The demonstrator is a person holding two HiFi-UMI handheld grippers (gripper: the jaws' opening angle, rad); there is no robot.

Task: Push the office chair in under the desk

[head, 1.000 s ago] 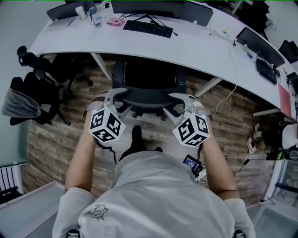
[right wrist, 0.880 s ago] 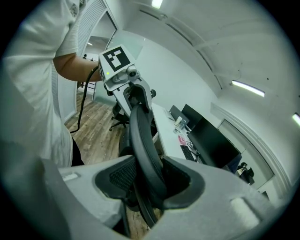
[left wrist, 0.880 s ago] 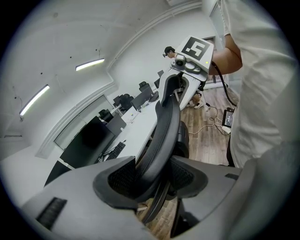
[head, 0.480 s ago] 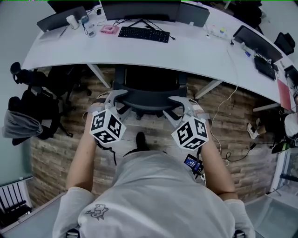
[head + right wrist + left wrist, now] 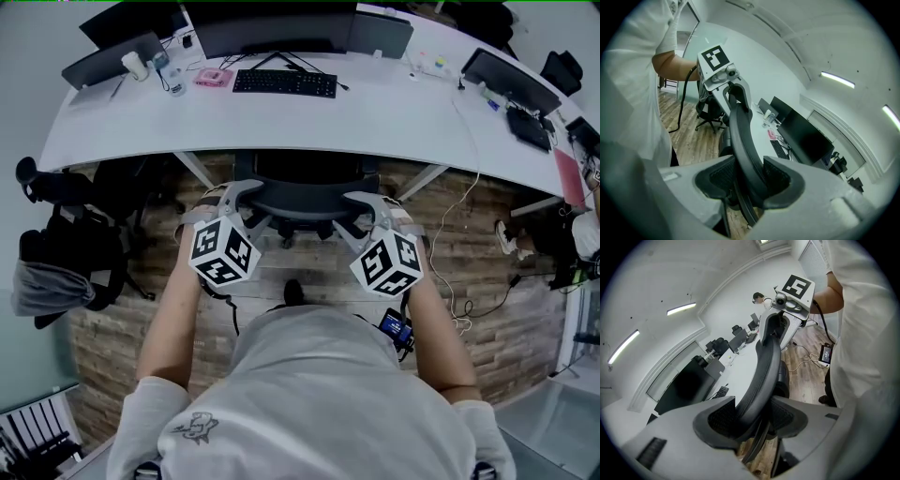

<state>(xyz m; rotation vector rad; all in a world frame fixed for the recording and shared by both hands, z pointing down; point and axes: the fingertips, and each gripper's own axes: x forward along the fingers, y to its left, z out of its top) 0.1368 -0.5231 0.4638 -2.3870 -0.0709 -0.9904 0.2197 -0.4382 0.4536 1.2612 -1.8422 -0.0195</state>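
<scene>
Clamps the chair (image 5: 302,199) by its back in left gripper (image 5: 231,193) and right gripper (image 5: 369,202), looks nearly finished, mostly tucked under the desk (image 5: 375,105), probably lacks only a last nudge.

I wear a pale grey short-sleeved T-shirt (image 5: 319,394) with a small dark print (image 5: 194,428) behind the left shoulder, and a dark shoe (image 5: 293,292). My left gripper (image 5: 234,190) and right gripper (image 5: 370,199) are grey with dark meshed pads (image 5: 719,420). Each carries a cube (image 5: 223,253) of black-and-white square markers and a black cable (image 5: 228,305).
</scene>
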